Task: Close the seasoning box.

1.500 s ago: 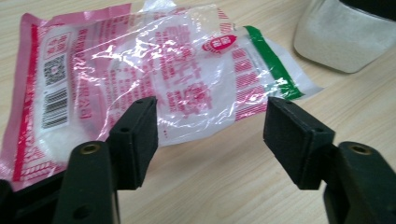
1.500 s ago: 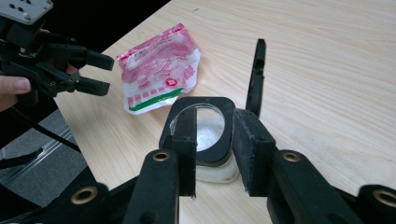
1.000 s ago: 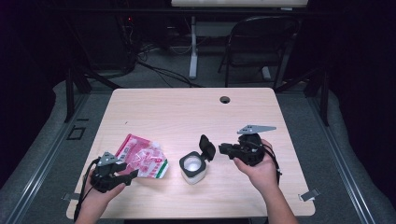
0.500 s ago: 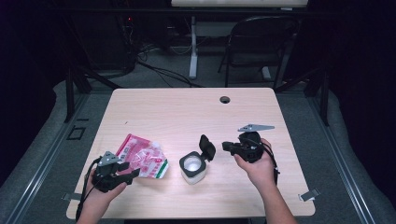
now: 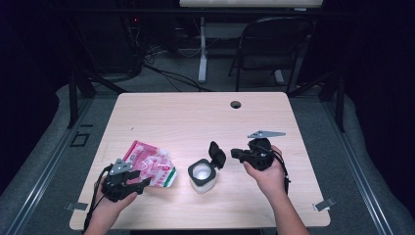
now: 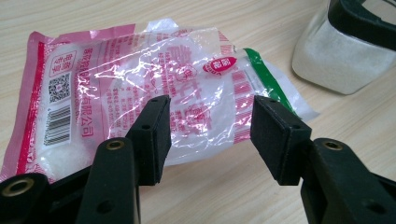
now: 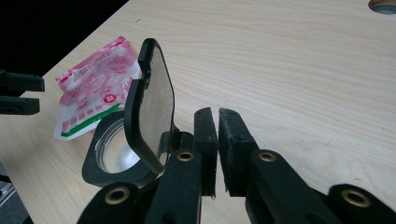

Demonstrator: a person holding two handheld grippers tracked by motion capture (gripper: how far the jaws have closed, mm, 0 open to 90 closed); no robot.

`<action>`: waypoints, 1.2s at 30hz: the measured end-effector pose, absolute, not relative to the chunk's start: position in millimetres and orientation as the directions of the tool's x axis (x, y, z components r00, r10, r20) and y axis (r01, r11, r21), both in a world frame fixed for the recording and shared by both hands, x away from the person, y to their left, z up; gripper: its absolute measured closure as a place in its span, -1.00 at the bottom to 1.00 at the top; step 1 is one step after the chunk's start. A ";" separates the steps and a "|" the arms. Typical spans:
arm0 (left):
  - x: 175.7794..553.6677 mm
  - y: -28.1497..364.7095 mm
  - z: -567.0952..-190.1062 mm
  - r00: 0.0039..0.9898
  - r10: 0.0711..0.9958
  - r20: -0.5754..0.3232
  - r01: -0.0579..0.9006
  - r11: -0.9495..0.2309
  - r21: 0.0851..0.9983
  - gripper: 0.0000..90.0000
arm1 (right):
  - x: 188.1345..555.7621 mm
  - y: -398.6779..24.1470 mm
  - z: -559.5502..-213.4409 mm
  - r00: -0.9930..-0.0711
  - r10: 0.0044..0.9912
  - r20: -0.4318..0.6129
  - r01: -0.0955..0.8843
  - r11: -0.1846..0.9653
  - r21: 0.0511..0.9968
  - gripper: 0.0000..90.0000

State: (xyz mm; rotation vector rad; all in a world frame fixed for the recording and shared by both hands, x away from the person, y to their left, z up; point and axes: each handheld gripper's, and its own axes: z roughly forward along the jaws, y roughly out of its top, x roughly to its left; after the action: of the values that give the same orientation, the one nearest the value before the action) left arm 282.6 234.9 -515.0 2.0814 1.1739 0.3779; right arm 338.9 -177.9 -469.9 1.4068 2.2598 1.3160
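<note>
A pink and clear plastic bag [image 5: 147,166] of white grains lies flat at the table's front left. My left gripper [image 5: 144,183] rests low at its near edge. Its jaws stand open and have just been closing a little, with the bag [image 6: 140,84] lying beyond the pads [image 6: 154,135], untouched. A clear jar [image 5: 202,176] with a black rim holds white grains, its hinged black lid [image 5: 217,154] standing upright. My right gripper [image 5: 234,153] sits just right of the lid [image 7: 152,107]. Its jaws have just closed to a thin slit with nothing in them [image 7: 218,116].
The light wooden table [image 5: 195,117] has a round cable hole [image 5: 236,104] at the back. A dark folding chair [image 5: 274,44] and cables sit on the floor behind it. Metal clips [image 5: 323,204] hang at the front corners.
The right hand has shifted slightly beside the jar's lid. The left hand, the bag and the jar have stayed where they were.
</note>
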 end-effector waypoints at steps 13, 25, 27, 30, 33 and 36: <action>279.5 237.0 -515.9 0.549 0.833 -0.070 0.616 -0.347 0.708 0.06 | 337.4 -172.2 -468.4 -0.552 0.781 0.293 0.639 0.170 0.750 0.90; 278.8 236.9 -517.2 0.551 0.832 -0.065 0.615 -0.353 0.705 0.06 | 336.4 -168.4 -467.9 -0.555 0.779 0.291 0.637 0.173 0.751 0.90; 278.7 237.1 -517.3 0.551 0.832 -0.067 0.616 -0.351 0.705 0.06 | 336.2 -168.1 -467.7 -0.557 0.777 0.292 0.636 0.173 0.752 0.90; 278.7 238.0 -517.2 0.552 0.831 -0.064 0.615 -0.354 0.705 0.06 | 336.1 -168.2 -467.3 -0.562 0.776 0.285 0.632 0.181 0.753 0.90; 278.8 238.6 -517.4 0.551 0.832 -0.064 0.616 -0.354 0.704 0.06 | 335.7 -167.2 -467.0 -0.564 0.775 0.286 0.633 0.183 0.753 0.90; 278.8 239.1 -517.4 0.550 0.833 -0.066 0.615 -0.351 0.706 0.06 | 334.9 -165.9 -466.3 -0.568 0.773 0.283 0.630 0.186 0.754 0.90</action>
State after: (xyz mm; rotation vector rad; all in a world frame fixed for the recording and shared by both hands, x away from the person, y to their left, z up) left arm 278.8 239.1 -517.4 2.0895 1.1610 0.4002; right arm 334.9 -165.9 -466.3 1.3690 2.2904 1.3278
